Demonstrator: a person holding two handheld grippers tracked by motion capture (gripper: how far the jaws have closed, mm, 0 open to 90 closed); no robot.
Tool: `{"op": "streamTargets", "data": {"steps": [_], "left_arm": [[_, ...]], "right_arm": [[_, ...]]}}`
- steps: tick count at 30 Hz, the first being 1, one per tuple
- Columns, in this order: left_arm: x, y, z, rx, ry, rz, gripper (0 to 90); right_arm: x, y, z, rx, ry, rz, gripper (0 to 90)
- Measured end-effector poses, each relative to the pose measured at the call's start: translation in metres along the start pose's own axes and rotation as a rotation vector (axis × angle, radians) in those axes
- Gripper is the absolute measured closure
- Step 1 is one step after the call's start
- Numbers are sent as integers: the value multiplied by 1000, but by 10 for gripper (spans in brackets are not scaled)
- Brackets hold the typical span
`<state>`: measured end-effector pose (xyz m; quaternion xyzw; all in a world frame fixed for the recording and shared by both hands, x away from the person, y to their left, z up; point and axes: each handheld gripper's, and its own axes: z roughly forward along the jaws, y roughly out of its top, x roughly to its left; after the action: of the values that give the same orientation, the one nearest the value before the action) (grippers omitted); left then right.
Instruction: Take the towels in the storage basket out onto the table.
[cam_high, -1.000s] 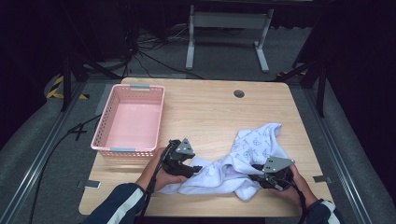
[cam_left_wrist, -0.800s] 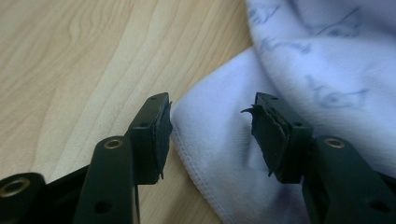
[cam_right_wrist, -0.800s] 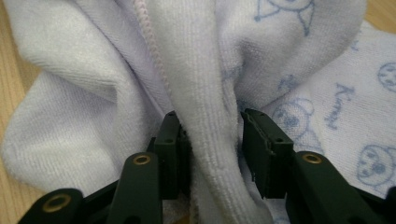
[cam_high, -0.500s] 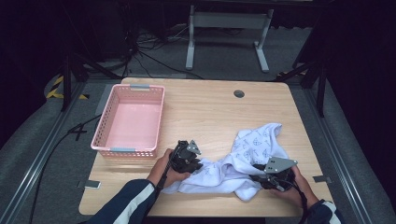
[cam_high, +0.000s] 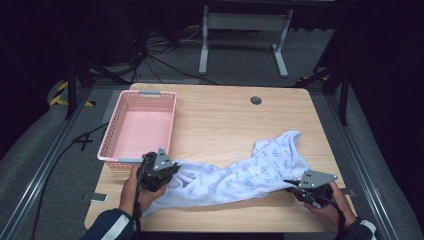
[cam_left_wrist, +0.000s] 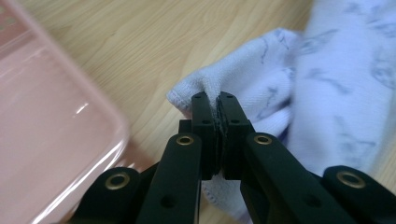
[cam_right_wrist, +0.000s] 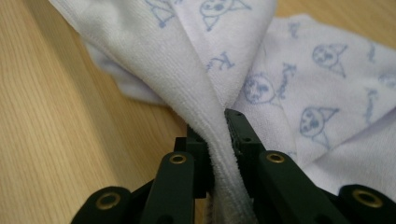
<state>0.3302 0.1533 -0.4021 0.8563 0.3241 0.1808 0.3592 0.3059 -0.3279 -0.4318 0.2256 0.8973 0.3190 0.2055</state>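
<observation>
A white towel (cam_high: 240, 175) printed with small blue faces lies stretched across the near half of the wooden table (cam_high: 225, 120), running from just beside the pink basket (cam_high: 137, 127) toward the near right corner, with one end (the rumpled one) bunched farther in toward the right edge. The left gripper (cam_high: 167, 172) sits at the towel's left end, close to the basket's near corner; its jaws are pinched tight on a fold of hem, as the left gripper view (cam_left_wrist: 215, 109) shows. The right gripper (cam_high: 295, 186) sits near the front edge at the right. Its jaws have just been closing and now clamp a thick ridge of cloth (cam_right_wrist: 219, 135) between them.
</observation>
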Motion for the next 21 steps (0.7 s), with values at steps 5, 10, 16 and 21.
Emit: {"op": "streamTargets", "data": {"steps": [5, 10, 16, 21], "left_arm": [[11, -28, -26, -12, 47, -62, 872], [13, -51, -37, 16, 38, -113, 870], [9, -70, -38, 40, -2, -115, 795], [4, -60, -32, 27, 5, -119, 540]], "right_arm": [[-6, -8, 2, 50, -4, 36, 808], [-8, -14, 3, 107, 10, 64, 800], [-10, -15, -1, 123, 24, 99, 542], [-16, -7, -22, 40, -8, 144, 440]]}}
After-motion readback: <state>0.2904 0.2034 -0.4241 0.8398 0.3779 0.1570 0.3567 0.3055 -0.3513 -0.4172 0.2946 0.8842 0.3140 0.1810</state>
